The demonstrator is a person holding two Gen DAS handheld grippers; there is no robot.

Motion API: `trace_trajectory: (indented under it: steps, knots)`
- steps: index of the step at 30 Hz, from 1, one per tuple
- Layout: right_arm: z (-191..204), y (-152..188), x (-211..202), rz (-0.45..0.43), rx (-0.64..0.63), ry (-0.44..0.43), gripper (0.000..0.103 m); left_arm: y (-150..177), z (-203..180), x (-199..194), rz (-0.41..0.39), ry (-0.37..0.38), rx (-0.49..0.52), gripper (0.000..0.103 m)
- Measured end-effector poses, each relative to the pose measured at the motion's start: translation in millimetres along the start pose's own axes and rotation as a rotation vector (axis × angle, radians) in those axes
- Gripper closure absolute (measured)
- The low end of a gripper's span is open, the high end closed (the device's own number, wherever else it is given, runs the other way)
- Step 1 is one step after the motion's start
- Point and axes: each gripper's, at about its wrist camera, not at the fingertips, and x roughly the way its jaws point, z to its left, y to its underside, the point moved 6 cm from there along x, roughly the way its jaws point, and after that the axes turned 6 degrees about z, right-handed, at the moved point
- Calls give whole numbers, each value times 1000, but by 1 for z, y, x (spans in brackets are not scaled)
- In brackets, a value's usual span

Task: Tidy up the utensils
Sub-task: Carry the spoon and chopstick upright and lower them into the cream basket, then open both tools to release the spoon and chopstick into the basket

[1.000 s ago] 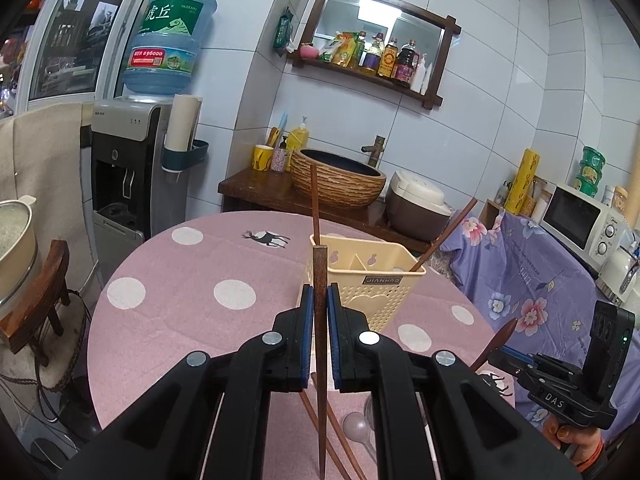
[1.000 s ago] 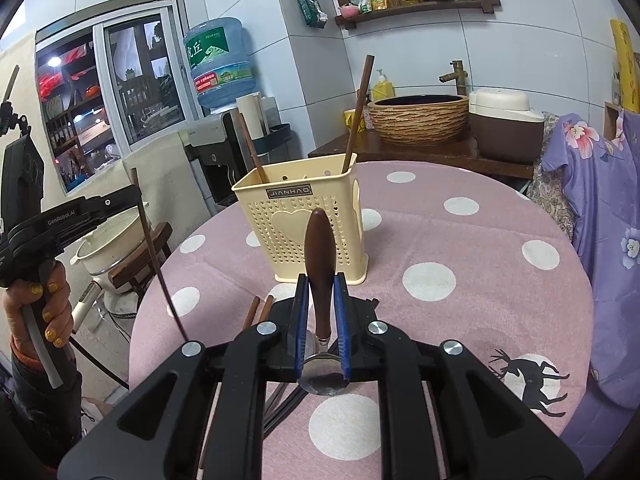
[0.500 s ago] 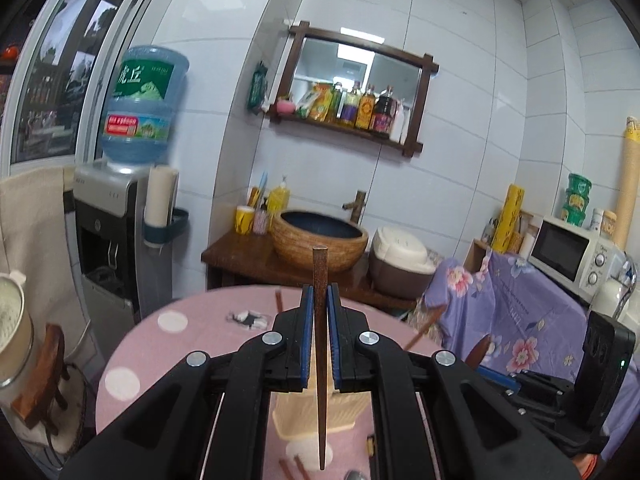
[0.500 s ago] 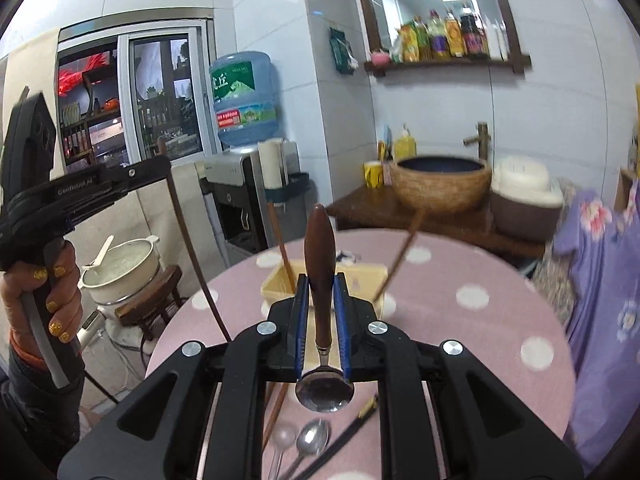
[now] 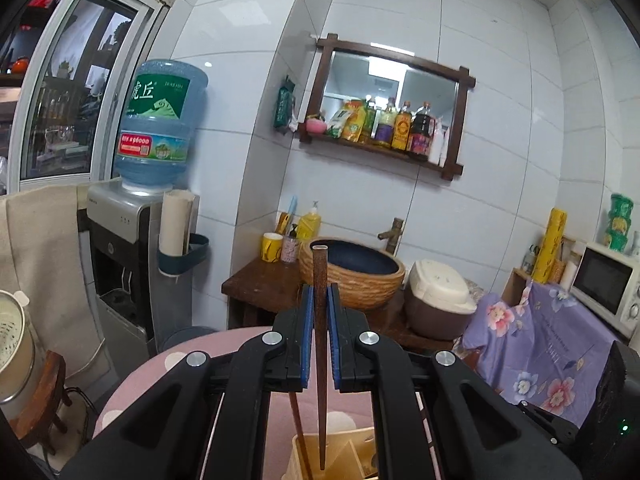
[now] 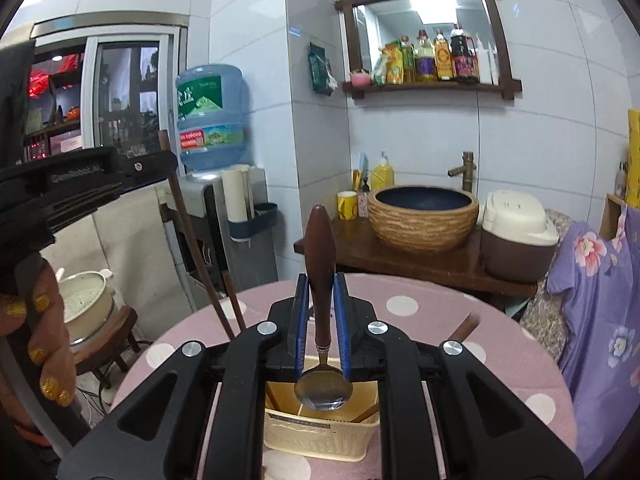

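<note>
My left gripper is shut on a dark wooden chopstick, held upright with its lower tip hanging into the cream utensil basket below. Another chopstick stands in that basket. My right gripper is shut on a spoon with a brown wooden handle; its metal bowl hangs just above the basket. The left gripper shows at the left of the right wrist view, with its chopstick slanting down into the basket.
The basket stands on a round pink table with white dots. Behind it are a wooden counter with a woven basin, a rice cooker, a water dispenser and a pot on a stool.
Both grippers have risen and moved over the basket. The chopstick's tip and the spoon's bowl now hang at the basket's opening instead of in front of it.
</note>
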Motion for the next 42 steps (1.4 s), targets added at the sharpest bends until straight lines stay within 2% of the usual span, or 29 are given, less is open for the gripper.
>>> trace_trajectory:
  steps: [5, 17, 20, 28, 29, 31, 33, 34, 36, 37, 39, 42]
  knots:
    - [7, 27, 21, 41, -29, 18, 90, 29, 0, 15, 49, 5, 13, 95]
    - [8, 69, 43, 130, -65, 36, 90, 90, 12, 43, 188, 5, -11, 95]
    - [6, 78, 49, 152, -62, 37, 90, 94, 12, 43, 175, -9, 4, 95]
    - [6, 83, 49, 142, -82, 40, 93, 95, 8, 38, 188, 27, 11, 94]
    - [7, 83, 47, 138, -87, 46, 93, 95, 8, 36, 188, 31, 10, 92]
    - [8, 84, 42, 129, -91, 46, 93, 97, 9, 30, 181, 41, 2, 78]
    - [9, 86, 34, 122, -89, 37, 89, 98, 10, 19, 158, 55, -17, 54]
    - [9, 88, 29, 116, -85, 31, 86, 100, 12, 12, 145, 59, -28, 50]
    - [10, 95, 15, 100, -78, 22, 63, 106, 16, 1, 143, 50, -40, 42]
    - [10, 98, 8, 93, -77, 21, 60, 111, 19, -4, 156, 42, -44, 39]
    - [9, 109, -4, 101, -74, 27, 58, 124, 26, -9, 202, 17, -53, 30]
    - [1, 134, -16, 151, -51, 68, 58, 154, 37, -15, 286, -7, -57, 29]
